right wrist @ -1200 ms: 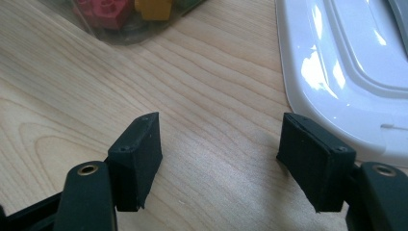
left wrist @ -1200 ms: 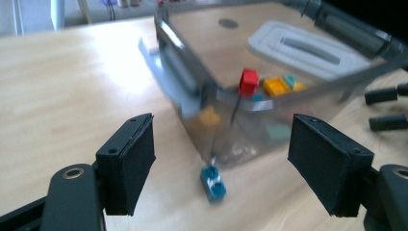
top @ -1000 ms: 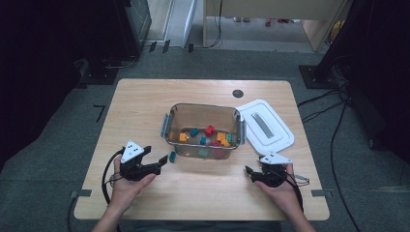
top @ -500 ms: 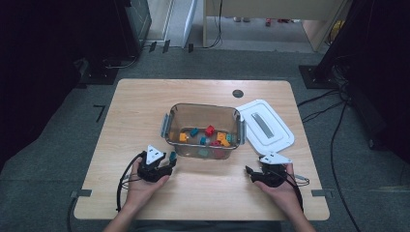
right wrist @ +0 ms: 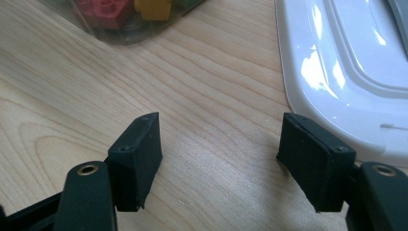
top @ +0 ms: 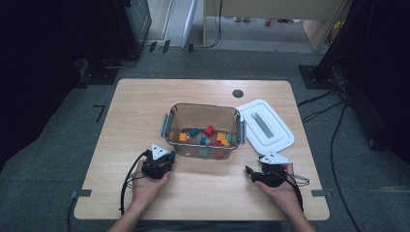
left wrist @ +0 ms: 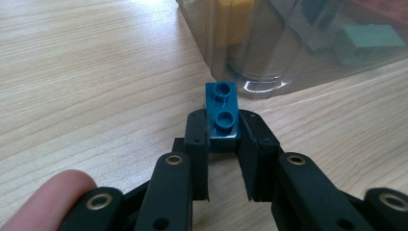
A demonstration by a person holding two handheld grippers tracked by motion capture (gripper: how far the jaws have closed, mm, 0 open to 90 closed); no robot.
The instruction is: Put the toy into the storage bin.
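Left gripper squeezing small dark teal plastic brick with two studs, jaws pressing on both its sides. Brick sitting on light wooden table, just beside corner of clear plastic box holding coloured bricks. Right gripper resting low over table, jaws standing wide apart, holding nothing. White plastic lid lying just beside it.
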